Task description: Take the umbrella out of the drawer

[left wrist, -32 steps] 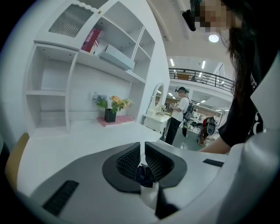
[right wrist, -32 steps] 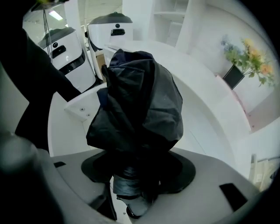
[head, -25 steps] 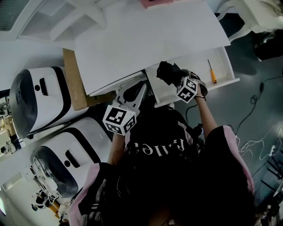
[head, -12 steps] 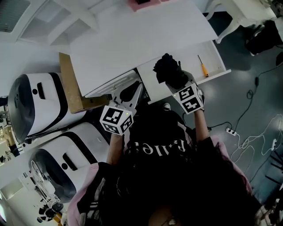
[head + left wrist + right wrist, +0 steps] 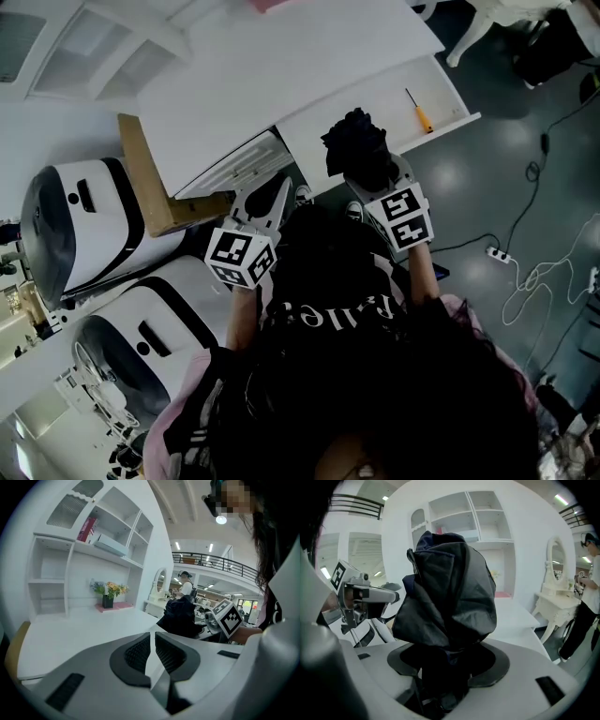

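My right tool (image 5: 445,667) is clamped on the black folded umbrella (image 5: 450,592), which stands straight up out of the jaws. In the head view it sits at 12 o'clock from that tool, over the front of the open drawer (image 5: 309,145). From the left gripper view it looks raised above the white bench (image 5: 281,75), so I judge it clear of the drawer.

My left tool (image 5: 153,644) has its jaws almost together with nothing between them. It hangs at 8 o'clock from the umbrella, in front of the bench edge.

I expect the umbrella to be light, with a stiff shaft under loose, slick fabric. The canopy bunches and billows above the jaws, so it will flop and could slide if only cloth is pinched. The place to hold is low on the bundle, round the firm core or handle.

I cannot tell whether the jaws have the shaft or only folds of fabric, because the dark cloth fills the gap and hides the handle end. The umbrella also covers part of the drawer floor. An orange-handled screwdriver (image 5: 419,111) lies in the drawer at 2 o'clock from it. What else is under the bundle I cannot see.
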`<state>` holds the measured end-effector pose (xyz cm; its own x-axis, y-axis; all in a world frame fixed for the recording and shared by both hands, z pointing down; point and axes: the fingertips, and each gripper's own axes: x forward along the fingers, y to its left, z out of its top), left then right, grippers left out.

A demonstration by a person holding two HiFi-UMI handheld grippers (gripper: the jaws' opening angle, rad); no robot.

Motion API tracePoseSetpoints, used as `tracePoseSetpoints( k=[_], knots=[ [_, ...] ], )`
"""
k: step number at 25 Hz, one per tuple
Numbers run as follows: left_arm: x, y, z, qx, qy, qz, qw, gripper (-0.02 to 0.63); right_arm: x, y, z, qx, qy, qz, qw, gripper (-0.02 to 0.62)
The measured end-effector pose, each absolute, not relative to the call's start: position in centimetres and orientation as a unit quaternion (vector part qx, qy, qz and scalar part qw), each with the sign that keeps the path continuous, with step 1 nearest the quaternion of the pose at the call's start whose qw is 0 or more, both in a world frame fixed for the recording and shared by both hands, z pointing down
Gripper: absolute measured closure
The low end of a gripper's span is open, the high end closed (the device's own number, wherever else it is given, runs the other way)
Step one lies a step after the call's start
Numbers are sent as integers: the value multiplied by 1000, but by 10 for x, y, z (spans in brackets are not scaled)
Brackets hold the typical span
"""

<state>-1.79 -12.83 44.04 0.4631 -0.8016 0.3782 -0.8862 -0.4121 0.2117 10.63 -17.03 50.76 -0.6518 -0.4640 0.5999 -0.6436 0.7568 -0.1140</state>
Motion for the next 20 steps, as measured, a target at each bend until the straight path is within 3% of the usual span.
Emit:
tracePoseSetpoints(
  k=[11, 20],
  knots=[
    [-8, -110, 429, 868, -451, 108, 178, 566, 119, -140, 503, 381, -867, 192, 257, 327],
    [-77, -50, 426, 884, -424, 95, 172, 566, 63, -83, 491, 433, -849, 214, 216, 327]
  ],
)
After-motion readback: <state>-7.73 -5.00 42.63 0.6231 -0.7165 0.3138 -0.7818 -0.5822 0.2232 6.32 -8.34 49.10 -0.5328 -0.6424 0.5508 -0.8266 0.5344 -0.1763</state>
